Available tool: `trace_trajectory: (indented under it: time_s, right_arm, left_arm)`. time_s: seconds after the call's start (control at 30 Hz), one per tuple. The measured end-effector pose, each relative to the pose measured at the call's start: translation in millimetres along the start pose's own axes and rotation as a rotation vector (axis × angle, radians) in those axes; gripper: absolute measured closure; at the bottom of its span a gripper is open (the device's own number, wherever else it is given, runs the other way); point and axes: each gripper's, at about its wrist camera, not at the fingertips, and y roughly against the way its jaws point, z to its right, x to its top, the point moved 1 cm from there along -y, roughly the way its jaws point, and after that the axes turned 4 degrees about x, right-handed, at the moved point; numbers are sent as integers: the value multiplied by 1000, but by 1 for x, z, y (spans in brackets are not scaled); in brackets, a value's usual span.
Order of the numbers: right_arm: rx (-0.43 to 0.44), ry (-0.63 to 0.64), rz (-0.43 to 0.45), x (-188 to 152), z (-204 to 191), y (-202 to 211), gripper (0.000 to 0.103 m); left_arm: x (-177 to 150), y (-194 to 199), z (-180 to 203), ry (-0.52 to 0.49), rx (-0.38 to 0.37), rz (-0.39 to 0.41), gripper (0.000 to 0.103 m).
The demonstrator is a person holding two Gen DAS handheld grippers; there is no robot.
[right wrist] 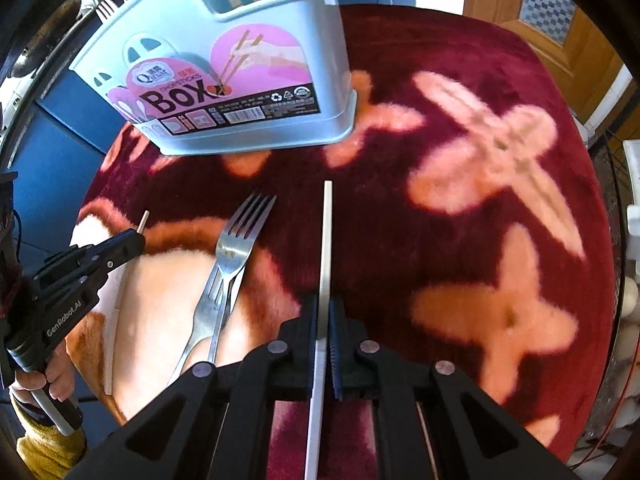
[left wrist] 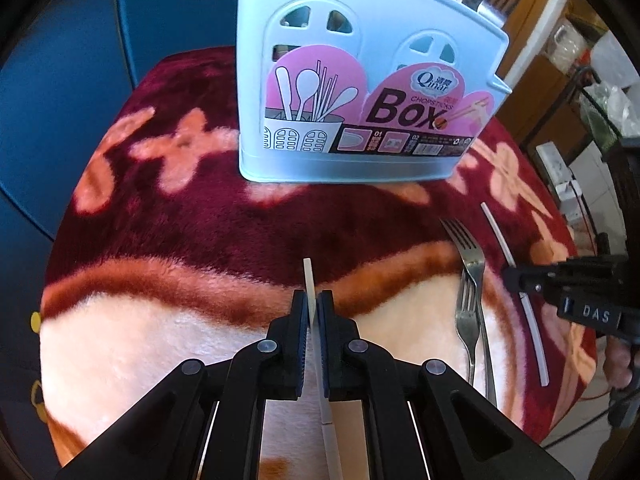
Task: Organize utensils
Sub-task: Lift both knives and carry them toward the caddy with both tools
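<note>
Your surface (left wrist: 224,216) is a round top under a plush, deep-red blanket with peach flower shapes and a pale, brown-edged patch on the near side. Beyond its left edge stands smooth blue panelling (left wrist: 60,92); on the far right, the right wrist view shows a wooden door (right wrist: 560,32) with a patterned pane.

At the far edge stands the box (left wrist: 360,80), pale blue moulded plastic with arched cut-outs and a pink printed label; utensils already poke from its top.

Your left gripper (left wrist: 316,304) is clamped on a thin white chopstick (left wrist: 308,276), its tip pointing toward the box. Right of it, two steel forks (left wrist: 470,280) lie overlapped on the pale patch. Further right, your right gripper (right wrist: 328,312) pinches a second chopstick (right wrist: 326,240), a flat ivory stick, likewise aimed at the box.
</note>
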Motion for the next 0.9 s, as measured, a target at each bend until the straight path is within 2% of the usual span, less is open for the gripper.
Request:
trace_trajectory:
  time_s: [0.2, 0.37, 0.6, 0.9]
  right_arm:
    - [23, -8, 6, 1, 0, -2, 95]
    - [51, 0, 79, -14, 4, 8, 96]
    - [103, 12, 224, -36, 6, 46, 97]
    - [142, 30, 427, -43, 5, 90, 97]
  left_arm:
    - [1, 3, 2, -21, -1, 10, 98]
    - [-2, 9, 1, 29, -83, 31, 99]
    - [0, 44, 6, 45, -122, 162, 100]
    - [15, 86, 4, 83, -128, 314, 100]
